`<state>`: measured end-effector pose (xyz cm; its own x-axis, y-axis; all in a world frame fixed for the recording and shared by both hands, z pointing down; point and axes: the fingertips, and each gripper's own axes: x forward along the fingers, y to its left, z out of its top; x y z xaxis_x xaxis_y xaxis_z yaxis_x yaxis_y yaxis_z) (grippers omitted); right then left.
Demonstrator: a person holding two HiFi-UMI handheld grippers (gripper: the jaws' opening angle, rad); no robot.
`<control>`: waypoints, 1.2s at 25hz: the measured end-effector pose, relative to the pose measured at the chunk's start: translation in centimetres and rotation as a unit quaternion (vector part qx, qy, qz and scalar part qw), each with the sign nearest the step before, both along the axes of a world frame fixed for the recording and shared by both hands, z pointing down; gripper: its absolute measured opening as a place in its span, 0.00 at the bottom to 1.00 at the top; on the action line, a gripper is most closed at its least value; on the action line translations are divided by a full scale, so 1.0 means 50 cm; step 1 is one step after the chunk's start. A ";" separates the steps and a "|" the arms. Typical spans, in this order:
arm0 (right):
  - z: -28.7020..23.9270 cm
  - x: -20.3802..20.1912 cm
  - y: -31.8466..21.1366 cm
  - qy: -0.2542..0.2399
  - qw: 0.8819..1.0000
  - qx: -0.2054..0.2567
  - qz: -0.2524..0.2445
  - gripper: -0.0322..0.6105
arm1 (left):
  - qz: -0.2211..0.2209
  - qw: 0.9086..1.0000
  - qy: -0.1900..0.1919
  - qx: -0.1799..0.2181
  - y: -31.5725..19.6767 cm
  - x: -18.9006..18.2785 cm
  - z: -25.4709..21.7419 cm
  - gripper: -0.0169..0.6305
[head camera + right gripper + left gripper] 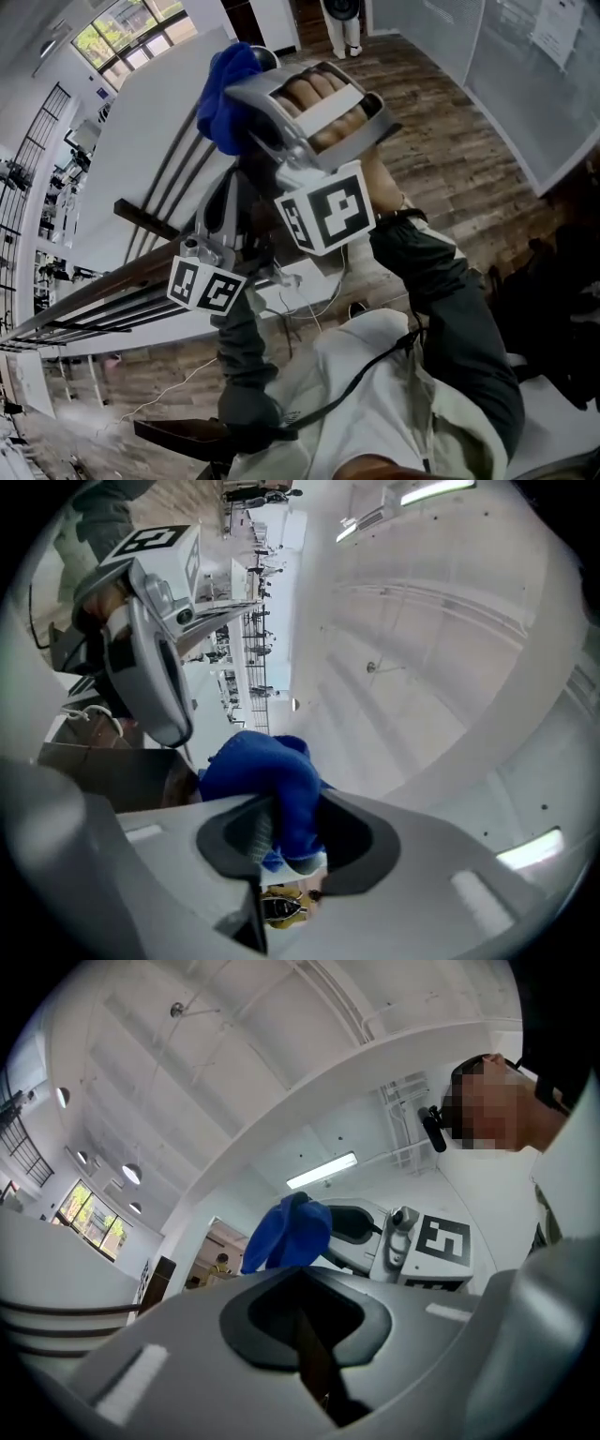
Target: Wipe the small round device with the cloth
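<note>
blue cloth [265, 778] pinched by right gripper [281, 841] fingers; left gripper [305, 1324] apparently closed.

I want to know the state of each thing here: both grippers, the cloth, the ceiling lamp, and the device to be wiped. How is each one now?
right gripper: shut on the blue cloth, held up in the air.
blue cloth: bunched up, pinched between the right gripper's jaws, touching no surface.
left gripper: jaws together, nothing between them.
ceiling strip light: on.
small round device: not in view.
</note>
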<state>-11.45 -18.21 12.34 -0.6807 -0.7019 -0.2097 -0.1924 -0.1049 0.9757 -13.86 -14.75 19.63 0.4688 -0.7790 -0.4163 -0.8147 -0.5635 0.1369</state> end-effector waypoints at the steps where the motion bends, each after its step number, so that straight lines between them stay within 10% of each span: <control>1: 0.014 0.000 0.003 0.010 1.000 -0.013 -0.005 0.23 | -0.004 1.000 0.002 0.000 0.001 -0.003 0.000 0.03; 7: 0.071 0.026 0.022 0.015 0.994 -0.091 -0.064 0.23 | -0.011 1.000 0.000 -0.001 0.002 0.001 0.009 0.03; 12: -0.031 0.144 -0.014 -0.147 0.978 -0.089 -0.117 0.23 | -0.020 1.000 -0.003 -0.004 0.001 0.005 0.009 0.03; 17: -0.098 0.238 -0.159 -0.291 0.937 -0.152 -0.123 0.23 | -0.044 0.999 -0.010 -0.001 0.001 -0.013 -0.006 0.03; 24: -0.018 0.143 -0.192 -0.179 0.952 -0.172 -0.177 0.23 | -0.069 0.997 -0.025 0.013 0.003 -0.013 -0.025 0.03; 30: 0.048 0.129 -0.195 -0.134 0.923 -0.250 -0.261 0.23 | -0.088 0.996 -0.020 0.008 0.003 -0.022 -0.022 0.03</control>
<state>-4.99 -27.98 14.73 -0.9242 -0.3481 -0.1574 -0.3302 0.5207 0.7873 -14.97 -14.58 18.55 0.3421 -0.8445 -0.4121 -0.9058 -0.4130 0.0943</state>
